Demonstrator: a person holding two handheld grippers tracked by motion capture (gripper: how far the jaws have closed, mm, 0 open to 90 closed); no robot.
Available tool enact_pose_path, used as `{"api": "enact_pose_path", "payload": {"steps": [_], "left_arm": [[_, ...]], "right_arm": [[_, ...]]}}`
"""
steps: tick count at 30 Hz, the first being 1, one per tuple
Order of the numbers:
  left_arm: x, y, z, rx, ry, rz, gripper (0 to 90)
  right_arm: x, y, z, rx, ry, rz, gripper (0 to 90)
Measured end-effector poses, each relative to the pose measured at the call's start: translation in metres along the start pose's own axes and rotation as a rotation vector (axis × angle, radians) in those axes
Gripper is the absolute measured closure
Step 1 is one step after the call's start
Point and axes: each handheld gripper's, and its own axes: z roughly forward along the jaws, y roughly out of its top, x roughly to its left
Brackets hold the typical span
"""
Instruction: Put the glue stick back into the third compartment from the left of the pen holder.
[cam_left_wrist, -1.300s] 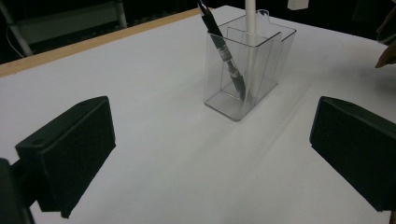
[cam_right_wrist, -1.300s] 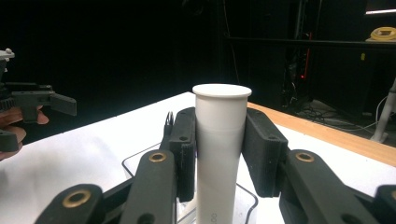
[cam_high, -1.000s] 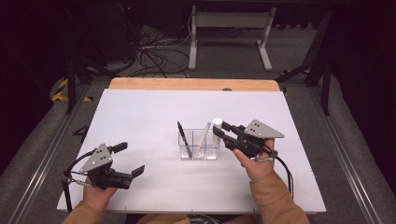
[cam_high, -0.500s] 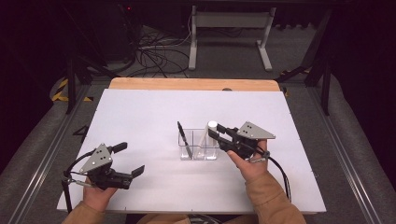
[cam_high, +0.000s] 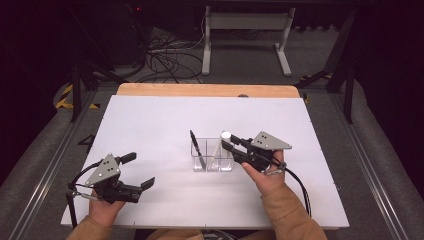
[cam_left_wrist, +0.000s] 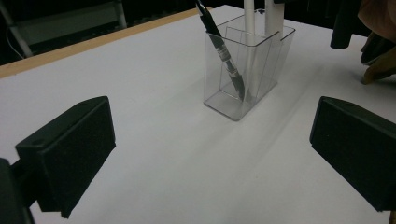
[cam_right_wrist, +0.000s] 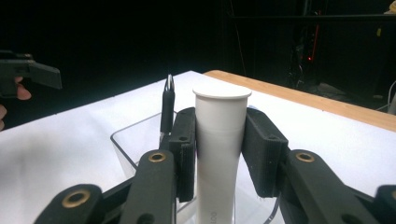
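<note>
Clear holder stands near the middle of the white table; 3 compartments appear in the high view, though the dividers are hard to make out through the plastic. The white marker has its lower end hidden inside the holder, and the print near its base is cut off. Its long axis is upright, flat cap end up, in the holder's right-end compartment. The right gripper is clamped on it just below the cap, both pads touching the barrel. A black pen leans in the holder's left-end compartment, tip down, top tilted away from the marker. Left gripper sits well left of the holder, jaws spread wide, holding nothing.
</note>
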Motion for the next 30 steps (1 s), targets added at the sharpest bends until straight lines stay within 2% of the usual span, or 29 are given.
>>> {"api": "enact_pose_path", "payload": {"steps": [5, 7, 8, 13, 14, 18, 23, 24, 27, 28, 30], "left_arm": [[0.001, 0.0, -0.001, 0.001, 0.0, 0.005, 1.0], [0.001, 0.0, 0.0, 0.003, -0.001, 0.004, 1.0], [0.001, 0.0, 0.0, 0.001, -0.002, 0.001, 0.9], [0.001, 0.0, -0.001, 0.001, 0.002, 0.004, 0.9], [0.001, 0.0, -0.001, -0.003, -0.001, -0.004, 0.9], [0.001, 0.001, -0.002, -0.008, 0.007, 0.006, 0.8], [0.001, 0.002, -0.005, -0.014, 0.006, 0.0, 0.7], [0.001, 0.002, -0.005, -0.016, 0.003, -0.01, 0.7], [0.002, 0.002, -0.007, -0.02, 0.01, -0.003, 0.7], [0.001, 0.002, -0.007, -0.024, 0.007, -0.016, 0.7], [0.002, 0.003, -0.007, -0.026, 0.01, -0.005, 0.7]], "right_arm": [[-0.001, -0.004, -0.002, 0.031, 0.005, 0.016, 66.0], [-0.001, -0.003, -0.003, 0.039, 0.029, 0.053, 54.5], [-0.001, -0.003, -0.004, 0.033, 0.03, 0.055, 50.4], [-0.002, 0.004, -0.014, 0.033, 0.012, 0.018, 36.2], [-0.003, 0.006, -0.017, 0.035, 0.008, 0.015, 35.8], [-0.004, 0.013, -0.025, 0.038, -0.006, -0.007, 32.7], [-0.003, 0.022, -0.033, 0.039, -0.024, -0.039, 29.3], [-0.002, 0.023, -0.034, 0.037, -0.024, -0.04, 29.0], [-0.001, 0.024, -0.037, 0.034, -0.027, -0.046, 28.5], [-0.002, 0.024, -0.037, 0.033, -0.028, -0.048, 28.3], [-0.002, 0.025, -0.038, 0.033, -0.027, -0.051, 28.1]]}}
